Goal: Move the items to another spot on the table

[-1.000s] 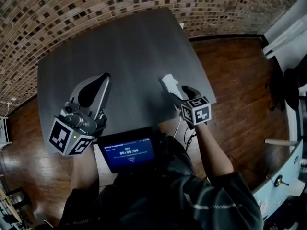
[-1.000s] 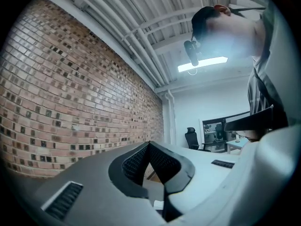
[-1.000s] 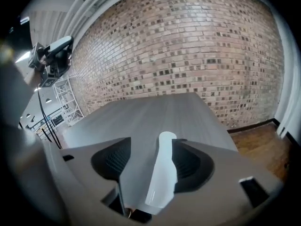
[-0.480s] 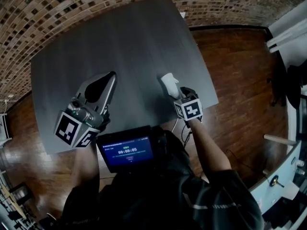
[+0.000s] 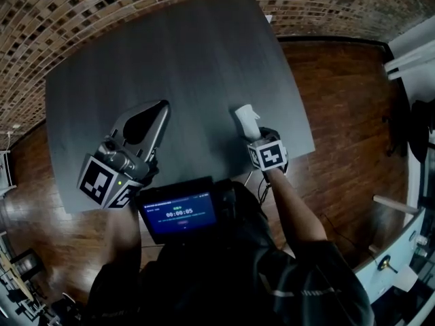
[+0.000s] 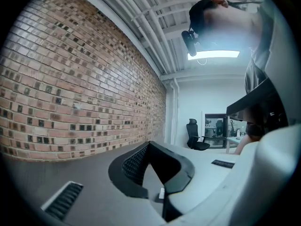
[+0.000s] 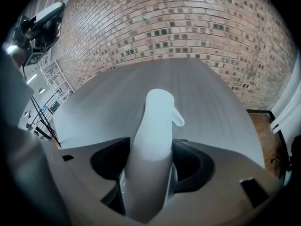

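Observation:
A white plastic bottle-like item (image 5: 246, 121) with a small side nub (image 7: 178, 118) stands between the jaws of my right gripper (image 5: 252, 134), which is shut on its lower body (image 7: 149, 173). It is over the near right part of the dark grey table (image 5: 183, 53); whether it touches the top I cannot tell. Over the near left part my left gripper (image 5: 162, 106) points away from me. Its curved fingers (image 6: 136, 164) meet at the tips (image 6: 149, 145) with nothing between them.
The table's right edge (image 5: 299, 107) runs close beside the right gripper, with wooden floor (image 5: 346, 114) beyond. A lit screen (image 5: 179, 213) sits at the person's chest by the near edge. Brick surface (image 5: 81, 5) lies past the far edge.
The right gripper has shifted slightly left and forward over the table with the white item still in it. The left gripper has edged a little forward; its jaws stay together.

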The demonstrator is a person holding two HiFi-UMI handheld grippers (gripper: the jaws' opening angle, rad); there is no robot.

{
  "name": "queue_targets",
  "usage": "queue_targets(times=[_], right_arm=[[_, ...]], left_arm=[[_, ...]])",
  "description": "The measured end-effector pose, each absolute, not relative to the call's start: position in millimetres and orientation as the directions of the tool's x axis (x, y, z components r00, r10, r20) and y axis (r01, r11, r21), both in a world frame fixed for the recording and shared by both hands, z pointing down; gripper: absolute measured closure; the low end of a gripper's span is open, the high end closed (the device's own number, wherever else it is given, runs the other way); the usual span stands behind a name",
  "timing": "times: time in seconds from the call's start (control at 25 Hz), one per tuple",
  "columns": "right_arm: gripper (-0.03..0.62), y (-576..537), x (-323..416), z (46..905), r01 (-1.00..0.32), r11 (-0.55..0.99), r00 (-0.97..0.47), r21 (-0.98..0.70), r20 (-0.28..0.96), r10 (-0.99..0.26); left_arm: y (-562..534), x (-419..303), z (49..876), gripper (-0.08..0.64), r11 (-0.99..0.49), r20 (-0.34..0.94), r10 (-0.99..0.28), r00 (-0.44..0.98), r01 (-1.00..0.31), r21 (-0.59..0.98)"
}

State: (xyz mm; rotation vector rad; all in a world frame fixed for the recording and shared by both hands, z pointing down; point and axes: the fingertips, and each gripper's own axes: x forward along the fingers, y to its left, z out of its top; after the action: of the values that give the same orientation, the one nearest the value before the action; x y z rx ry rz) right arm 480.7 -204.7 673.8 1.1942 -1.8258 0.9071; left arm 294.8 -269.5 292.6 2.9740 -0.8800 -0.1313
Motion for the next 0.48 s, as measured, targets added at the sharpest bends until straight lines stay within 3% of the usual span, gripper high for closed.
queue_targets(times=[0.48], right_arm=[[0.31, -210.0, 481.4, 675.4, -0.948, 0.274, -0.27, -0.162, 0.865, -0.423]], left_arm=[[-261.4, 277.5, 287.4, 0.566, -0.809, -0.059, -0.588, 0.807, -0.587, 0.039]])
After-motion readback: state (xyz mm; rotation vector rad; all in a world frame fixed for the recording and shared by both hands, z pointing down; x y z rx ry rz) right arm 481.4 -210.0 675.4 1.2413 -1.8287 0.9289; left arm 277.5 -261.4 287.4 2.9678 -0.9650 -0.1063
